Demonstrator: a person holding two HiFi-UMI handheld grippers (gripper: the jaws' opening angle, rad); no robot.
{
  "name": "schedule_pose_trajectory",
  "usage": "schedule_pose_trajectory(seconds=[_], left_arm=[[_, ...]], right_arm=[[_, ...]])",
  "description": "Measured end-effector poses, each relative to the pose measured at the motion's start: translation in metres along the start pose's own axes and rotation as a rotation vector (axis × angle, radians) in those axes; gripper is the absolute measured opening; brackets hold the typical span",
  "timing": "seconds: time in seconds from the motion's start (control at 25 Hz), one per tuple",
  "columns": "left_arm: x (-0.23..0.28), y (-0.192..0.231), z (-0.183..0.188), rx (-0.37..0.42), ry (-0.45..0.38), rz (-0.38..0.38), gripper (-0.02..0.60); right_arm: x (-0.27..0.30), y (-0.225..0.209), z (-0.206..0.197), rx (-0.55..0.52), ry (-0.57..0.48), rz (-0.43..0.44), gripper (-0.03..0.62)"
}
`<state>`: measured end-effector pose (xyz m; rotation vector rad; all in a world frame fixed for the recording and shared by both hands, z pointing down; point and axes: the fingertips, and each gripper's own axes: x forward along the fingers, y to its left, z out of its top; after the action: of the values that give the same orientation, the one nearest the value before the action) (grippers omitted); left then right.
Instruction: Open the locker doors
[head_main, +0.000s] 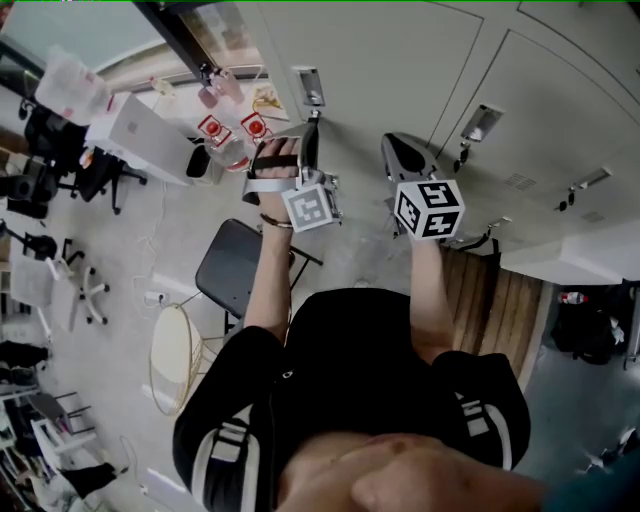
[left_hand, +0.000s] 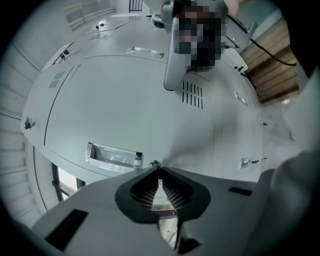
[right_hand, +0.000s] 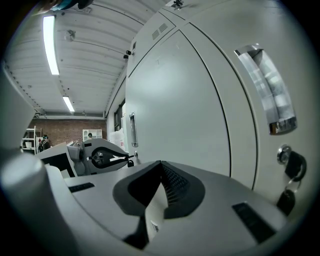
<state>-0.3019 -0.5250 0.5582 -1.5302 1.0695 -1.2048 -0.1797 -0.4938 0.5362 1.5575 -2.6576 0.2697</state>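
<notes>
Pale grey metal locker doors (head_main: 400, 60) all look shut; none is open yet. The left tool (left_hand: 156, 168) seems to pinch a small dark key (right_hand: 131, 159) in one lock. The right tool (right_hand: 161, 164) is closed and empty.

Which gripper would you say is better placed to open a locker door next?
Left: the left gripper appears closed on the key beside a handle; the right gripper is shut on nothing.

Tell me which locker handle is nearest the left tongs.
The leftmost handle in the head view: the left tongs are shut on the key just beside it; the other handles lie further right.
</notes>
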Motion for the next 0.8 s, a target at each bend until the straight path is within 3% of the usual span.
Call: schedule_pose_trajectory(seconds=[0.08,0.16,0.24,0.4,0.8], left_arm=[[-0.001,0.003,0.0,-0.033,-0.005,0.011,0.031],[0.0,0.005,0.0,-0.113,-0.011,0.018,0.033],[0.002,0.005,0.001,-0.219,-0.022,0.01,0.185],[-0.001,0.009,0.005,-0.388,-0.073,-0.008,0.241],[-0.005,0.058,-0.01,-1.121,-0.244,0.005,0.27]], right_arm=[[-0.001,0.0,-0.001,0.01,0.003,0.003,0.018],[-0.002,-0.001,-0.004,0.022,0.006,0.005,0.018],[-0.002,-0.001,-0.008,0.041,0.007,0.007,0.018],[-0.003,0.0,-0.014,0.061,0.014,0.012,0.018],[-0.011,-0.012,-0.012,0.012,0.018,-0.053,0.018]])
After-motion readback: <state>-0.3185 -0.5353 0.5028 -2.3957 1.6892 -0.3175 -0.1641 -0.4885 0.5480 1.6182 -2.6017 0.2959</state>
